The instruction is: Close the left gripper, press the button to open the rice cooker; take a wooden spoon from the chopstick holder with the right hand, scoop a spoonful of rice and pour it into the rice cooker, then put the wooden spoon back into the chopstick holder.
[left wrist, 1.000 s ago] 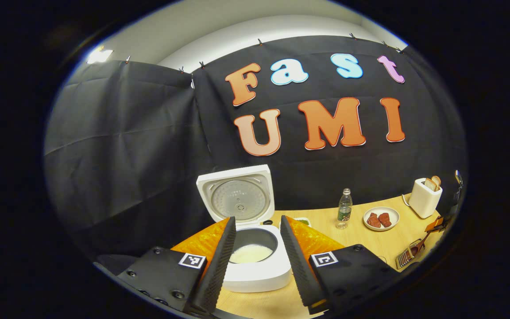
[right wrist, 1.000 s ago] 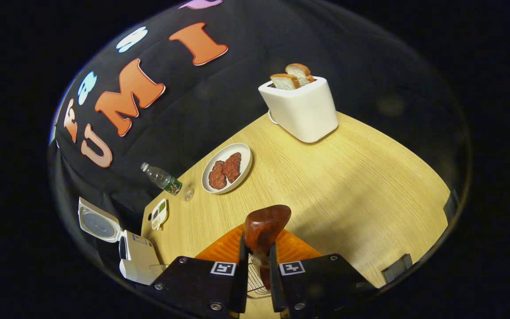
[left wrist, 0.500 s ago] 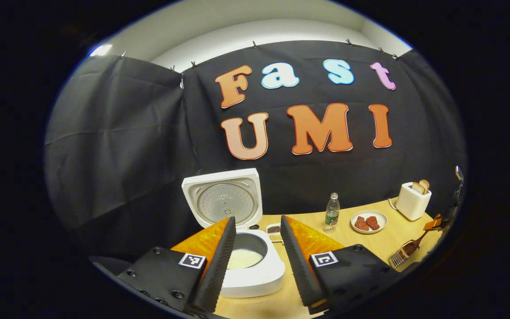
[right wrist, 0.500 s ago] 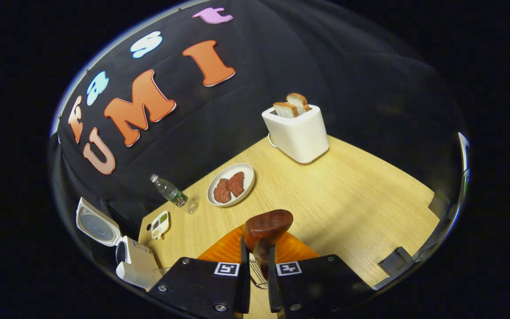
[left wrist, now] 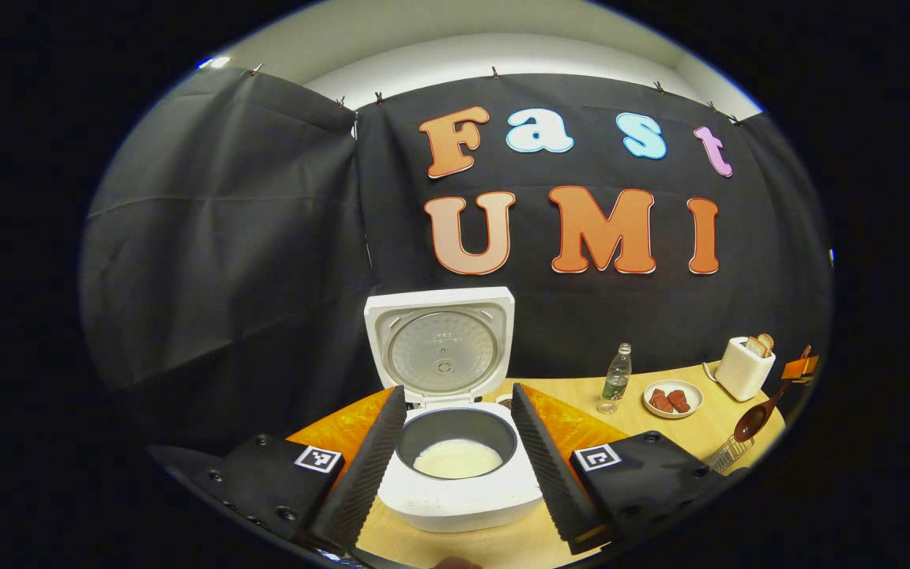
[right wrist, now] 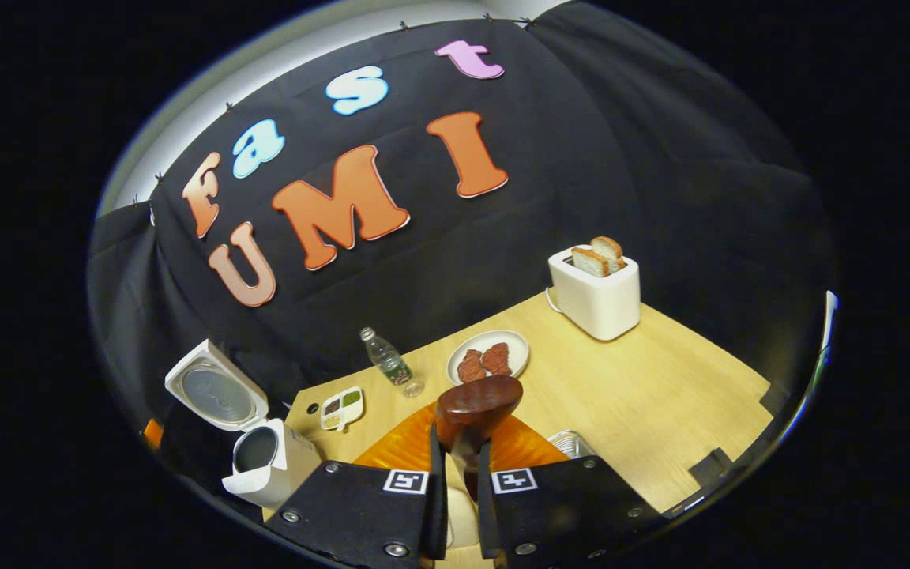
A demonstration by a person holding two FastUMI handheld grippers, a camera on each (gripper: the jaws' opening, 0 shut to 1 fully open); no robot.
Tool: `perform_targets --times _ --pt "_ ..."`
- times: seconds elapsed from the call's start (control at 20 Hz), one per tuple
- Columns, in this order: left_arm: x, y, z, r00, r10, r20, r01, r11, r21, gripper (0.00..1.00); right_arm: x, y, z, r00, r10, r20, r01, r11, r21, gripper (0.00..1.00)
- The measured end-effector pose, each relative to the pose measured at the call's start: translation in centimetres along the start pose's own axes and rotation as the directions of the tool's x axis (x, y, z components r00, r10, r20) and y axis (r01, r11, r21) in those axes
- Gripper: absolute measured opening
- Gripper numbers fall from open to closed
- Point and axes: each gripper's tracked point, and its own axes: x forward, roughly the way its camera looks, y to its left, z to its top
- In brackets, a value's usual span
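- Over the last second the right gripper (right wrist: 455,474) has risen with the dark reddish-brown wooden spoon (right wrist: 475,407) pinched by its handle between both fingers, bowl up; earlier the wire chopstick holder sat right under the jaws, and now the metal wire chopstick holder (right wrist: 569,444) lies just beside and below them, so I judge the spoon is drawn clear
- In the left gripper view the same spoon (left wrist: 753,423) hangs above the holder (left wrist: 727,454) at the far right of the pale wooden table (right wrist: 660,395)
- The left gripper (left wrist: 455,466) has swung to face the white square rice cooker (left wrist: 459,494) squarely; its fingers stand wide apart with nothing between them, framing the pot
- The cooker's lid (left wrist: 441,348) stands upright, open, so the button step looks done; scooping rice comes next
- White stuff lies in the dark inner pot (left wrist: 456,454); rice or water, I cannot tell
- Where the rice to be scooped is kept is hard to make out: a pale rounded shape shows low between the right fingers, mostly hidden
- The spoon's handle below the grip is hidden by the fingers
- The small divided dish (right wrist: 342,405) by the clear plastic bottle (right wrist: 392,367) is too small to read
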Motion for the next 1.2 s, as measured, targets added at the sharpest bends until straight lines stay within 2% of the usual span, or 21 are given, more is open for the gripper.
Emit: perform_targets --times 0.1,0.2,0.3,0.6,0.7,0.9,1.1,1.2 --pt "0.4 1.4 -0.2 1.0 0.013 0.002 -0.013 1.0 -0.005 0.92 -0.2 3.0 -2.2 0.999 0.038 -0.036 -0.039 0.999 -0.018 0.15" --pt "0.4 2.3 -0.4 1.0 0.012 -0.001 -0.012 1.0 -0.021 1.0 0.2 5.6 -4.4 0.996 0.066 -0.065 -0.069 0.996 -0.049 0.16" --pt "0.3 2.9 -0.8 1.0 0.007 -0.003 -0.007 1.0 -0.02 1.0 1.0 6.9 -6.8 0.994 0.066 -0.093 -0.075 0.992 -0.101 0.15" --pt "-0.6 4.1 -2.9 0.999 -0.003 -0.041 0.003 1.0 -0.007 1.0 3.4 6.3 -11.8 0.991 -0.038 -0.13 0.0 0.961 -0.277 0.15" --pt "-0.8 4.0 -3.5 0.999 -0.007 -0.051 0.007 1.0 -0.001 1.0 4.0 5.9 -12.5 0.992 -0.068 -0.109 0.026 0.936 -0.352 0.15" --pt "-0.9 3.2 -5.1 0.996 -0.031 -0.085 0.029 0.999 -0.017 1.0 5.0 6.5 -13.5 0.995 -0.084 -0.057 0.048 0.884 -0.464 0.15" --pt "-1.0 1.2 -8.0 0.984 -0.092 -0.153 0.089 0.996 -0.027 1.0 5.3 6.7 -16.2 0.992 -0.097 -0.075 0.041 0.841 -0.539 0.15" --pt "-0.9 1.2 -9.0 0.979 -0.097 -0.177 0.097 0.995 -0.009 1.0 5.1 7.0 -17.1 0.992 -0.089 -0.089 0.025 0.832 -0.554 0.15"
